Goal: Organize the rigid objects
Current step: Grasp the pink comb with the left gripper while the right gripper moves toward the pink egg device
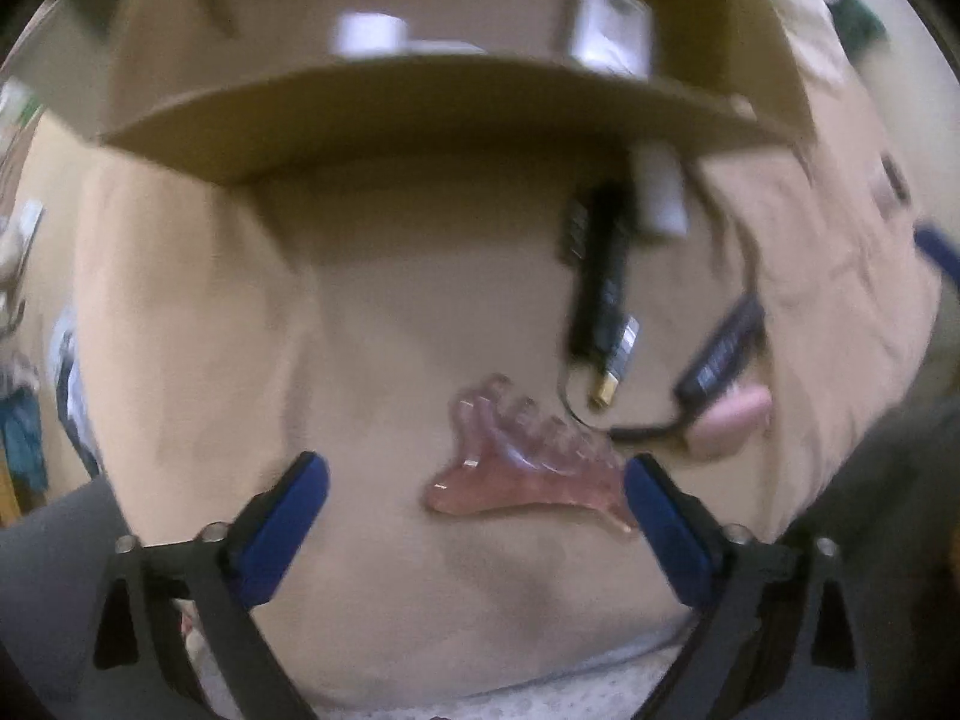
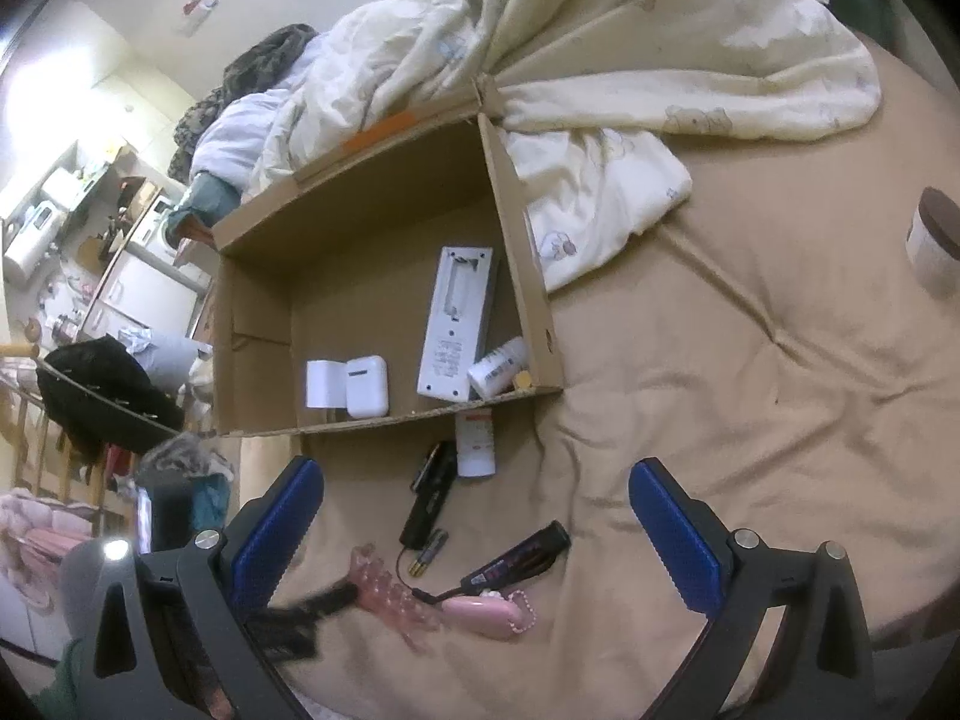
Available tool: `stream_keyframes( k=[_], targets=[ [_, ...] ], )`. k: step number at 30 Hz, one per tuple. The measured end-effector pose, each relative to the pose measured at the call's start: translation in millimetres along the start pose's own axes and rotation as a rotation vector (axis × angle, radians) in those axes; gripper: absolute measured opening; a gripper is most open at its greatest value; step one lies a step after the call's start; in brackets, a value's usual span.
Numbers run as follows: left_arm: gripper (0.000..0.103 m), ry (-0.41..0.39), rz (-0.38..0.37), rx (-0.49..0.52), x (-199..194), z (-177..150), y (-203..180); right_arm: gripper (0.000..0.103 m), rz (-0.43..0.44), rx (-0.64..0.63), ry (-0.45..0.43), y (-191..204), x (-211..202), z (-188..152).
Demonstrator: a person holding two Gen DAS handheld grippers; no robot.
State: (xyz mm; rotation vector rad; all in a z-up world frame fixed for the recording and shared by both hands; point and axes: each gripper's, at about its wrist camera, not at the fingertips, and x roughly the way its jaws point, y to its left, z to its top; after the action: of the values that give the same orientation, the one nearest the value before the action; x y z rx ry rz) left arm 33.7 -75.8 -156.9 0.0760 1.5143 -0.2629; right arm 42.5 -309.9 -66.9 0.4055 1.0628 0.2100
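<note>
No legible text on any label; L claw (image 1: 477, 516) jaws apart w/ pink hair claw clip (image 1: 516, 468) between its tips, R claw (image 2: 477, 531) apart & empty, only R cam shows cardboard box (image 2: 252, 324) interior w/ white remote (image 2: 453, 324) & earbud case (image 2: 366, 387) ahead.

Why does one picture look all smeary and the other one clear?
Left wrist view: everything is motion-blurred, even the pink hair clip and cardboard box. Right wrist view: much sharper, with bright glare at the upper left. Both fisheye views bend straight edges and darken at the corners.
</note>
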Motion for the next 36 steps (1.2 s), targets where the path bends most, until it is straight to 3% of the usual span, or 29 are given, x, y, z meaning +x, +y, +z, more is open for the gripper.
stream_keyframes(
  k=[8,16,19,24,30,36],
  targets=[
    [0.102,0.091,0.049,0.162,37.8,-2.7,-38.1,0.103,0.013,0.008,0.014,-1.5,4.5,3.2],
    [0.102,0.101,0.137,0.254,56.0,1.8,-62.2,0.103,-0.002,0.002,0.041,-1.0,13.4,2.4],
    [0.093,0.101,0.114,0.239,55.0,2.8,-62.7,0.103,-0.016,-0.015,0.047,1.5,16.1,1.9],
    [0.092,0.085,0.104,0.211,47.3,2.9,-63.2,0.103,-0.025,-0.024,0.058,2.5,19.7,1.8],
    [0.092,-0.016,0.097,0.133,-9.0,4.6,-35.9,0.103,-0.047,-0.026,0.071,-0.4,24.0,0.8],
    [0.092,-0.179,0.108,0.062,-86.6,21.3,-7.2,0.103,-0.062,-0.032,0.083,1.4,27.6,-2.3]
  ],
)
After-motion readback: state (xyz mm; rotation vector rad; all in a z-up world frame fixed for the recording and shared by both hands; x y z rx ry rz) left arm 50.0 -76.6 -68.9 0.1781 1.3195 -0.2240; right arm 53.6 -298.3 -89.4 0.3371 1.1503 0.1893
